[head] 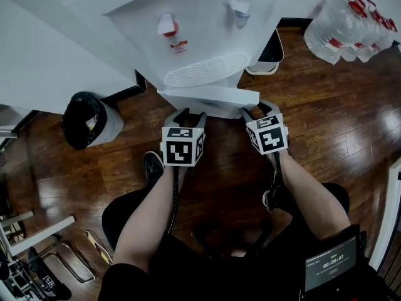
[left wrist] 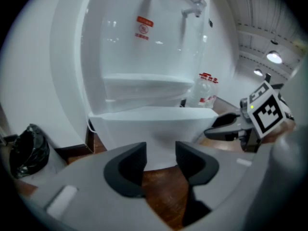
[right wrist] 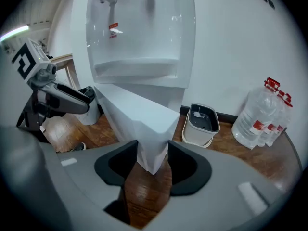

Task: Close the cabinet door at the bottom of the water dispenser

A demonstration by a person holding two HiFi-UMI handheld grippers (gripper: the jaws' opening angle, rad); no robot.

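Left gripper [head: 189, 113]: released; my jaws stand apart with nothing in them, only floor [head: 313, 118] and the door's face showing through the gap.
Right gripper [head: 260, 108]: jaws apart, with the door's near corner standing in the gap; I cannot tell whether the pads touch it.
Door [head: 210, 96]: swung out from the foot of the dispenser [head: 200, 30], just ahead of both my grippers. Its free edge runs from in front of my left gripper to the corner at my right one.
Dispenser: straight ahead and above my grippers, its two taps over the drip tray.
Bin [head: 84, 119]: black-bagged, on the floor off to the left of my left gripper, well apart from it.
Bucket [head: 269, 52]: small and white, on the floor beyond my right gripper, beside the dispenser.
Bottles [head: 351, 27]: clear with red caps, far right of my right gripper.
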